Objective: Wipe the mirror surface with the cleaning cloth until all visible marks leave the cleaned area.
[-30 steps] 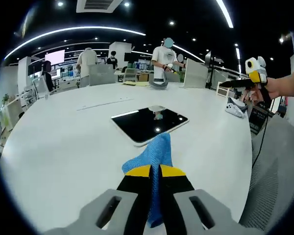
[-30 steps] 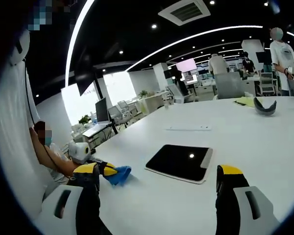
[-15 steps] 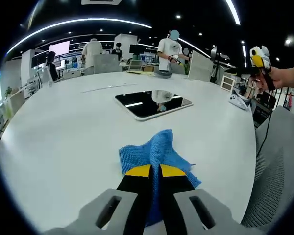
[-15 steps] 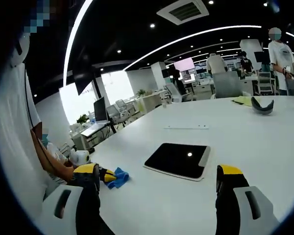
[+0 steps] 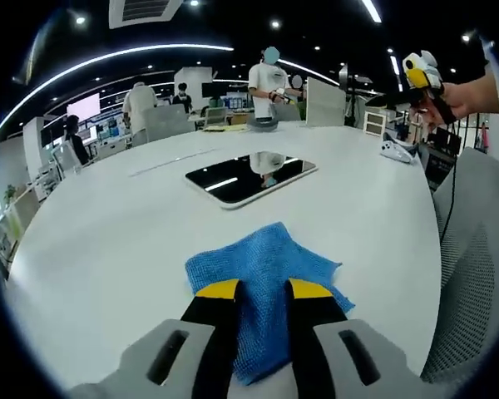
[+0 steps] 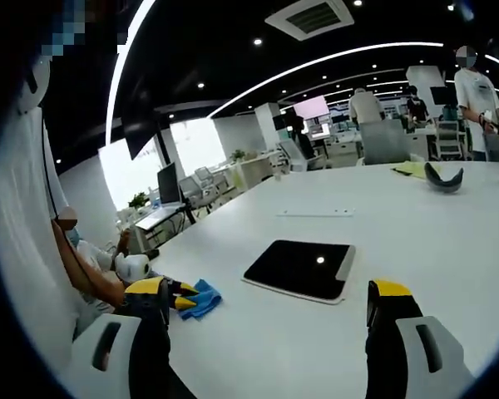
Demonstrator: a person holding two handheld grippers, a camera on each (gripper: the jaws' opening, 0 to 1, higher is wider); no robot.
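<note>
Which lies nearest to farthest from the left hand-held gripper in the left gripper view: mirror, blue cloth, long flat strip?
1. Blue cloth, lying flat under the open jaws of the left hand-held gripper.
2. Mirror, mid-table beyond the cloth.
3. Long flat strip, farther back and to the left.

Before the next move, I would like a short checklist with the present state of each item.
1. Cleaning cloth lies on the white table: ok.
2. Left gripper holds the cloth: not ok, its fingers stand apart with the cloth lying loose between them.
3. Mirror lies flat, in view, beyond the cloth: ok.
4. Cloth touches the mirror: not ok, bare table lies between them.
5. Right gripper open and clear of the mirror: ok.
6. Marks gone from the mirror: cannot tell, it reflects the room.
</note>
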